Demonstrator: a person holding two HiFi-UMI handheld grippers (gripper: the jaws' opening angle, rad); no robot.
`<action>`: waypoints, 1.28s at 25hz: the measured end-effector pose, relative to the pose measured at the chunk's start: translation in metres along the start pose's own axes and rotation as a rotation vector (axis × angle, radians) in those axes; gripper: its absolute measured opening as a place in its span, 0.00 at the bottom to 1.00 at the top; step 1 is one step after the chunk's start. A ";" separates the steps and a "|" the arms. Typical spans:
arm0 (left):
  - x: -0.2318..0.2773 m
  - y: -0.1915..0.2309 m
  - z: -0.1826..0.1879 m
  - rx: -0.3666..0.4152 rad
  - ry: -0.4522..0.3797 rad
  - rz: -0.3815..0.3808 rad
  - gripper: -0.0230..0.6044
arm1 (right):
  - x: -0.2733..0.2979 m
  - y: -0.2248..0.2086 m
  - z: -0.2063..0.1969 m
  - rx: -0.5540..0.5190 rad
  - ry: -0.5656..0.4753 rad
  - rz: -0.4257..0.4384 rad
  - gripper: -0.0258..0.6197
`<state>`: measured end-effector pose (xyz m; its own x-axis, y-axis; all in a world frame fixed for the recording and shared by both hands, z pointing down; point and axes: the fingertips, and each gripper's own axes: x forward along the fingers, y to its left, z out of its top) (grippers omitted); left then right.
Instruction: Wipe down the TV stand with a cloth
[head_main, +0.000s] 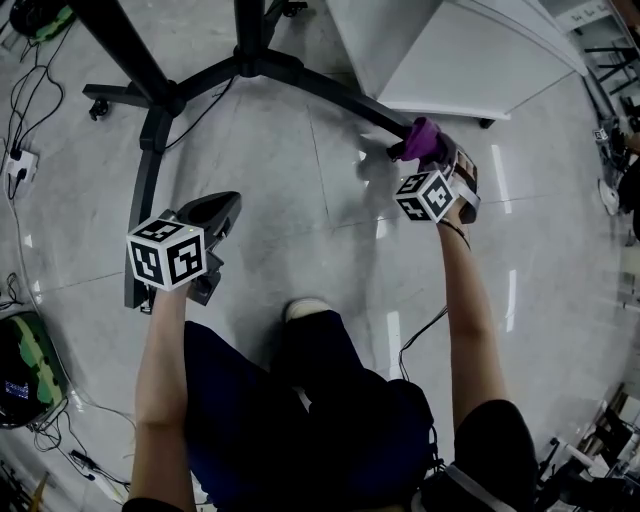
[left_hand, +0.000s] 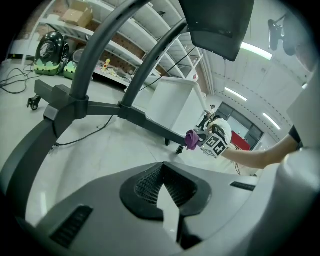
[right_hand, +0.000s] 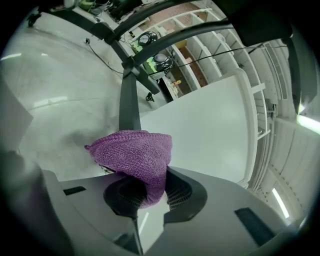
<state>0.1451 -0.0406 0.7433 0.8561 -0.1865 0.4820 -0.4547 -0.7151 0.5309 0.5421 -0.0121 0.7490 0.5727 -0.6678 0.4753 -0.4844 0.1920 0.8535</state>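
Right claw (right_hand: 150, 192) clamped on a purple cloth (right_hand: 135, 152), seemingly mid-wipe on the stand leg (right_hand: 129, 107) just ahead; next, push along it. Left claw (left_hand: 164, 187) closed, empty.

A white cabinet (head_main: 470, 70) stands at one o'clock, a power strip (head_main: 20, 160) with cables at nine, a green-and-black bag (head_main: 25, 370) at eight, all on the glossy grey floor (head_main: 300, 200)

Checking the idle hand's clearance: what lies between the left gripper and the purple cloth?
Only bare grey floor, as the head view shows. The left gripper is shut and empty; the purple cloth is at the end of the stand leg.
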 end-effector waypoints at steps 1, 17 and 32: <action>-0.001 0.000 0.001 -0.001 -0.009 0.003 0.05 | -0.004 0.001 0.002 0.030 -0.007 0.005 0.18; -0.031 -0.035 0.057 -0.068 -0.229 0.019 0.05 | -0.124 0.015 0.115 0.712 -0.319 0.372 0.18; -0.110 -0.116 0.131 0.183 -0.196 0.028 0.05 | -0.273 -0.035 0.202 0.972 -0.443 0.678 0.18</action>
<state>0.1363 -0.0251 0.5377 0.8833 -0.3222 0.3407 -0.4420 -0.8146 0.3756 0.2696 0.0178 0.5461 -0.1591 -0.8615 0.4823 -0.9854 0.1086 -0.1311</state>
